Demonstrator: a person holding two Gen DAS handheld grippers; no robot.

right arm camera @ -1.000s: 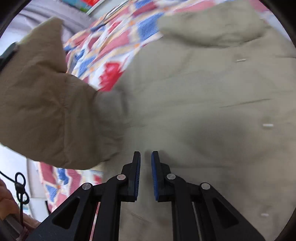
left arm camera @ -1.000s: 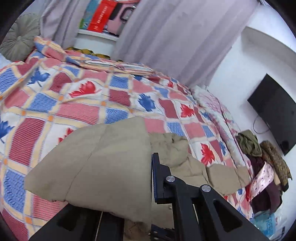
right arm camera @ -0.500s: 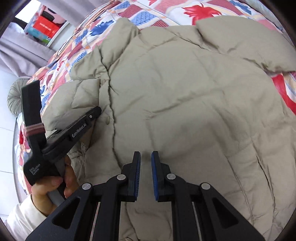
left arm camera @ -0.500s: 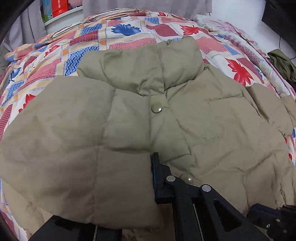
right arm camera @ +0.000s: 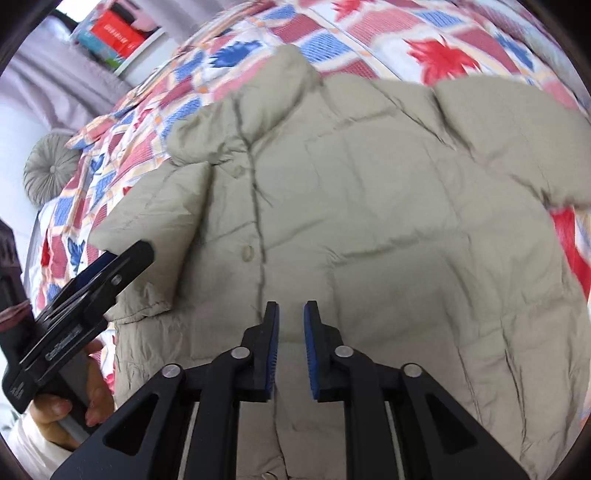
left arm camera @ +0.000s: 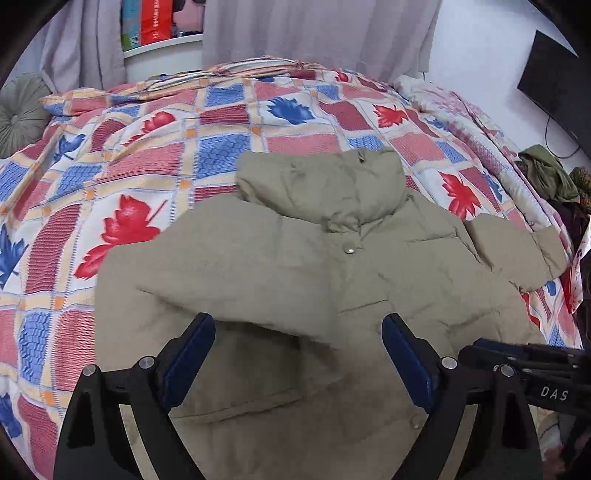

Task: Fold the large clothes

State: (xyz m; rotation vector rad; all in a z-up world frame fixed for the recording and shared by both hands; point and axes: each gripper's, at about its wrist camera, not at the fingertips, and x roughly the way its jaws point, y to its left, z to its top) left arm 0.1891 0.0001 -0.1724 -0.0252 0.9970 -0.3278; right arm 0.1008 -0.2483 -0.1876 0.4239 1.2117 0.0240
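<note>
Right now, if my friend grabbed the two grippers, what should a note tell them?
Left hand-held gripper: jaws opening wide, nothing between the pads, just above the folded-in sleeve.
Right hand-held gripper: jaws opening, empty, over the jacket front.
Puffy beige jacket: lies front-up on the leaf-pattern quilt, collar toward the curtains.
Done: one sleeve is laid across the chest.
Left: the other sleeve is still spread out; fold it in, then probably fold the body.

Jacket (left arm camera: 369,266) hem cut off below both views. Clothes pile (left arm camera: 554,181) runs off the right edge. Far quilt (right arm camera: 443,48) motion-blurred. Shelf box (left arm camera: 155,22) lettering too small.
</note>
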